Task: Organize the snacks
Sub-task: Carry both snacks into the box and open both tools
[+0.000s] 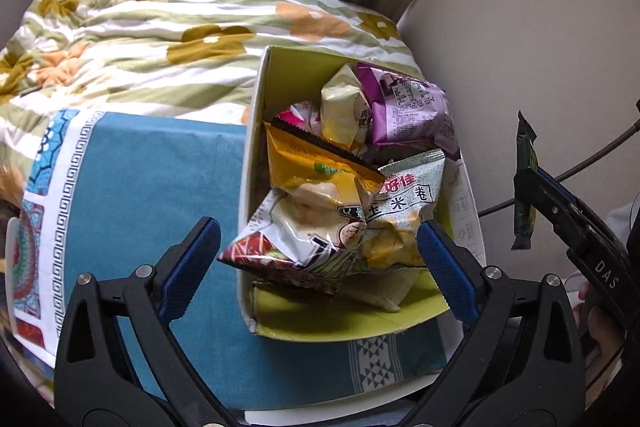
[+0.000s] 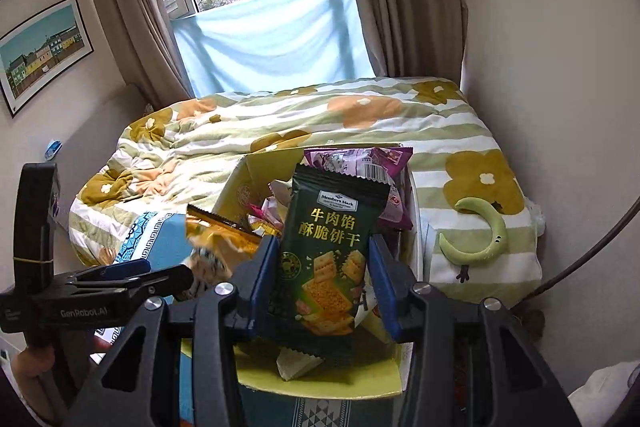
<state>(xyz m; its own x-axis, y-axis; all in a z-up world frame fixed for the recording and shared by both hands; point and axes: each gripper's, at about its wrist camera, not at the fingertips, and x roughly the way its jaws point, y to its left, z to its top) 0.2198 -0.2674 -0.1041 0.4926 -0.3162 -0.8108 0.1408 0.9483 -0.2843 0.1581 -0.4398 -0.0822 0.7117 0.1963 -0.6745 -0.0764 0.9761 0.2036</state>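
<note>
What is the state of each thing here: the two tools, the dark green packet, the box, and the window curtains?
Left tool: open, holding nothing, over the box.
Right tool: shut on the dark green packet.
Dark green packet: held upright, in the air, not yet in the box.
Box: open on top, full of snack bags.
Curtains: drawn apart.

The dark green packet (image 2: 326, 269) reads "Member's Mark" and "牛肉馅酥脆饼干". The left gripper (image 2: 132, 277) body shows "GenRobot.AI". The right gripper (image 1: 532, 183) arm shows "DAS". A grey-white packet (image 1: 408, 195) reads "好佳" and "玉米卷".
</note>
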